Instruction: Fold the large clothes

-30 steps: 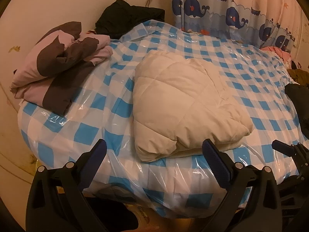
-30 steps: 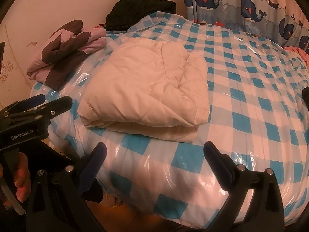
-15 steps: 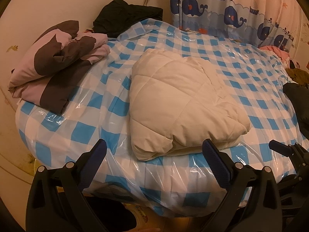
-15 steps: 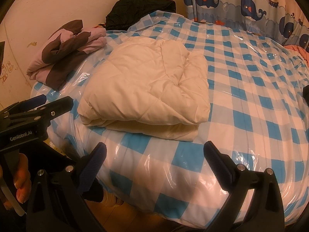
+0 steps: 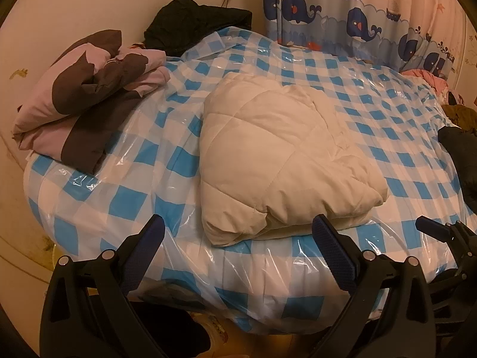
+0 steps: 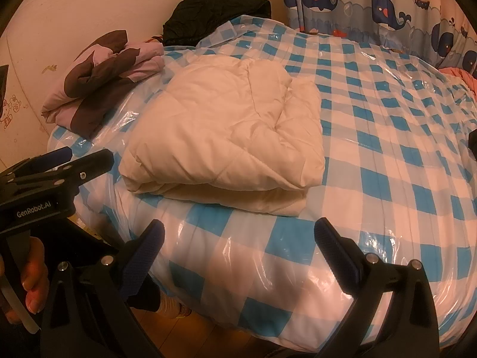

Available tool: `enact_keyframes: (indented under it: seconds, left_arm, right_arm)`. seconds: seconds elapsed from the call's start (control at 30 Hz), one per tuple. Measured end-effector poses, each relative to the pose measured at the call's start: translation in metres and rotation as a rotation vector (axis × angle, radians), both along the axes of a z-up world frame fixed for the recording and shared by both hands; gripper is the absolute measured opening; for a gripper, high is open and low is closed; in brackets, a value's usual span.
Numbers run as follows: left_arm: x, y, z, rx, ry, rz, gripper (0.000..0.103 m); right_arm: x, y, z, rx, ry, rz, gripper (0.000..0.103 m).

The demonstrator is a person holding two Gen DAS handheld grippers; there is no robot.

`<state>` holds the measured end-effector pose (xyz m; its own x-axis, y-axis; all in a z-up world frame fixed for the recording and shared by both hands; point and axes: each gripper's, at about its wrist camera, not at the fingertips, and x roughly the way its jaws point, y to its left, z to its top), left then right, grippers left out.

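Observation:
A cream quilted garment (image 5: 280, 161) lies folded into a thick bundle on the blue-and-white checked bed cover (image 5: 125, 203); it also shows in the right wrist view (image 6: 226, 140). My left gripper (image 5: 238, 232) is open and empty, held off the bed's near edge just in front of the bundle. My right gripper (image 6: 238, 235) is open and empty, also off the near edge, in front of the bundle's right corner. The left gripper shows at the left of the right wrist view (image 6: 71, 161), apart from the garment.
A folded pink-and-brown garment (image 5: 86, 101) sits at the bed's far left. A black garment (image 5: 196, 21) lies by the wall. Dark clothes (image 5: 462, 149) lie at the right edge. A whale-print curtain (image 5: 357, 21) hangs behind. The cover is shiny plastic.
Both grippers have shifted only slightly; the views drift a little. The folded cream garment has not moved.

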<state>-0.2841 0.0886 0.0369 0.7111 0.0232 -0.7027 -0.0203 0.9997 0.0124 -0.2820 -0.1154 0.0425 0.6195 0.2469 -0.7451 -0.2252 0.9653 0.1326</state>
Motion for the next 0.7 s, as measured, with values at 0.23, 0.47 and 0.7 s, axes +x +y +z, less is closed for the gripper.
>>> enact_keyframes:
  seconds: [0.23,0.47,0.7]
  left_arm:
    - [0.0,-0.001,0.0,0.009,-0.002,0.006,0.095]
    - [0.0,-0.003,-0.006,0.06,-0.004,0.013,0.095]
    - [-0.011,-0.001,0.006,0.025,-0.087,-0.011,0.095]
  right_arm:
    - [0.0,-0.001,0.0,0.001,0.001,0.001,0.096]
    - [0.001,-0.003,-0.001,0.005,0.006,-0.001,0.096]
    - [-0.008,-0.001,-0.005,0.014,0.017,-0.012,0.096]
